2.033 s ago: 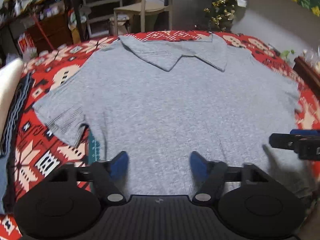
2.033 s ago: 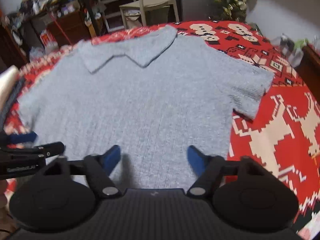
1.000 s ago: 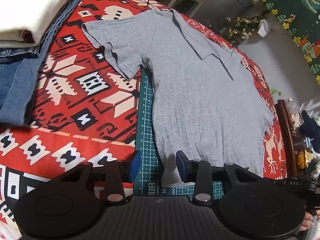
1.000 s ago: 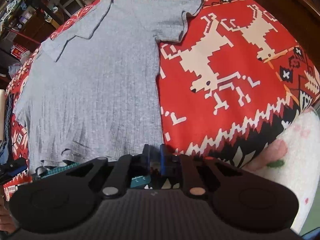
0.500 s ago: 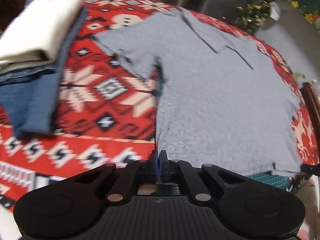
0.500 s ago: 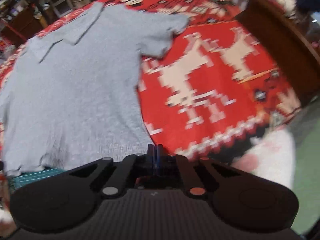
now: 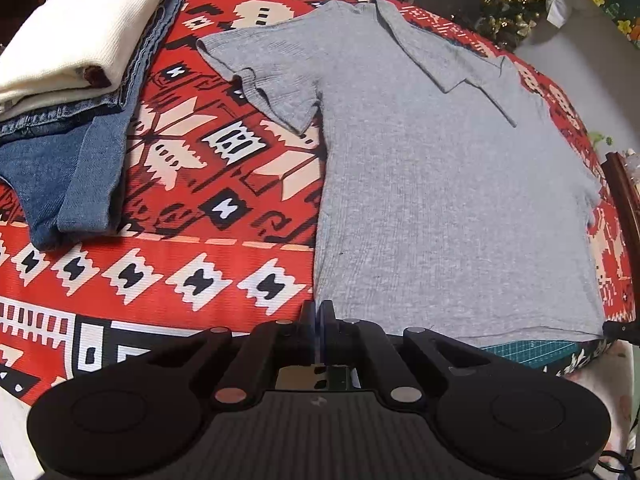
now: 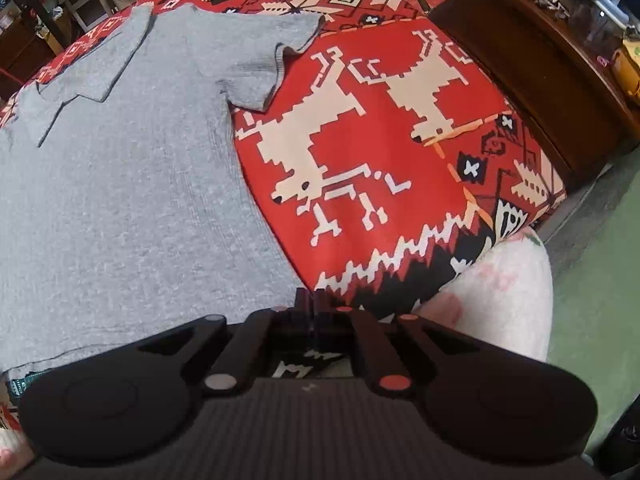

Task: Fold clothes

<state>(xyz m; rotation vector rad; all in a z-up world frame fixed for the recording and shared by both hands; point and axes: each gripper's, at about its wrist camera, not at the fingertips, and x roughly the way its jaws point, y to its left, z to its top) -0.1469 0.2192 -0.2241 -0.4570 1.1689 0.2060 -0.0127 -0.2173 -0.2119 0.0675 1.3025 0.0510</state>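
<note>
Left wrist view showed a grey polo shirt [image 7: 448, 200] of thin ribbed knit spread flat on a red woven blanket [image 7: 168, 280] patterned in cream and black geometric motifs. The shirt was short-sleeved and soft, with faint vertical ribs, a floppy collar [image 7: 444, 60] lying open at the far end and a straight hem at the near edge. Its long axis ran from near to far, collar pointing away from the cameras, one sleeve [image 7: 264, 76] reaching left and the other [image 8: 272, 60] reaching right.

At the near left corner of the hem the left gripper [image 7: 318, 316] had its two black fingers pressed together on the fabric edge. The right gripper [image 8: 311, 304] was likewise pinched closed at the near right corner of the hem, where grey cloth met the blanket's cream reindeer figures [image 8: 320, 140].

A strip of green cutting mat [image 7: 528, 350] with a printed grid showed under the hem. To the far left sat a stack of folded clothes: thick cream ribbed knit [image 7: 80, 28] on top of blue denim [image 7: 64, 168]. A dark wooden furniture edge [image 8: 532, 64] bordered the blanket on the right.
</note>
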